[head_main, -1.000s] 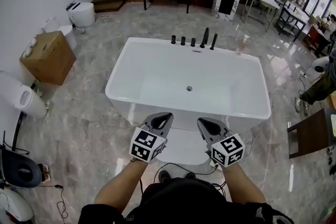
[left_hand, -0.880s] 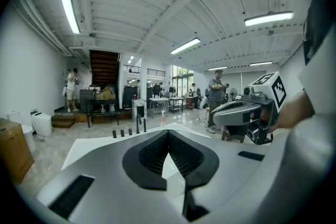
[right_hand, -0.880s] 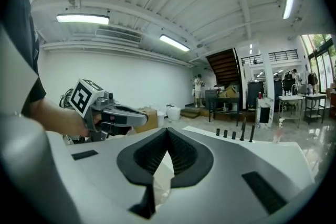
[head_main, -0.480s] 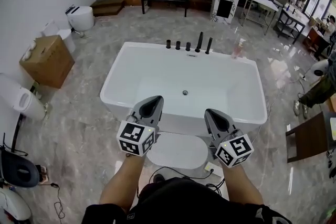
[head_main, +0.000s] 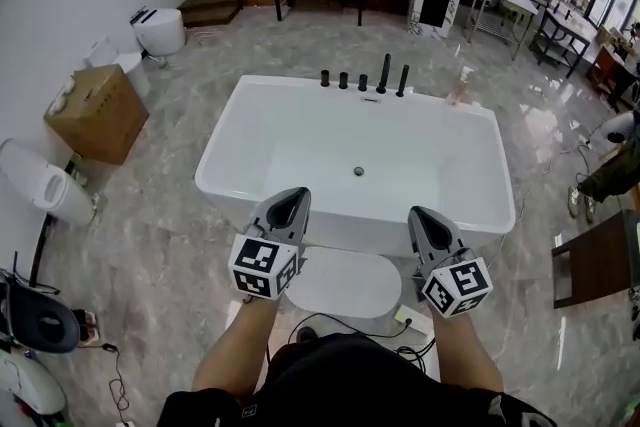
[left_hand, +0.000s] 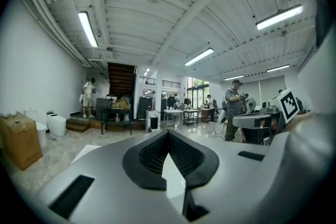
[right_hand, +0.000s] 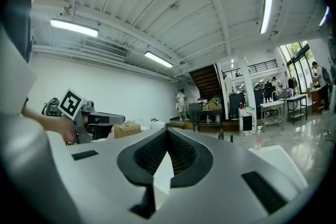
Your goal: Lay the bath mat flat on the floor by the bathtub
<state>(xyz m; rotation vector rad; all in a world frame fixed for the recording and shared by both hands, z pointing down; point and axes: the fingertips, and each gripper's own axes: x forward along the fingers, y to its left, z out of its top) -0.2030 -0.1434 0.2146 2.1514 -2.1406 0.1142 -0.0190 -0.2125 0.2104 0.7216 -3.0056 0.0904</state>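
Observation:
A white oval bath mat (head_main: 343, 283) lies spread on the marble floor against the near side of the white bathtub (head_main: 300, 140). My left gripper (head_main: 293, 199) hangs above the mat's left end, and my right gripper (head_main: 423, 216) is off its right end. Both are shut and hold nothing. In the left gripper view the shut jaws (left_hand: 169, 135) point level across the room, with the right gripper (left_hand: 273, 119) at the right edge. In the right gripper view the jaws (right_hand: 167, 131) also meet, and the left gripper (right_hand: 86, 117) shows at the left.
Black tap fittings (head_main: 366, 77) stand on the tub's far rim, with a soap bottle (head_main: 460, 85) beside them. A cardboard box (head_main: 97, 111) and toilets (head_main: 160, 28) line the left wall. A dark side table (head_main: 590, 260) is at the right. Cables (head_main: 352, 323) run by my feet.
Both grippers have lifted and spread apart, the right one swinging right. The mat, partly covered by them before, now shows whole between them.

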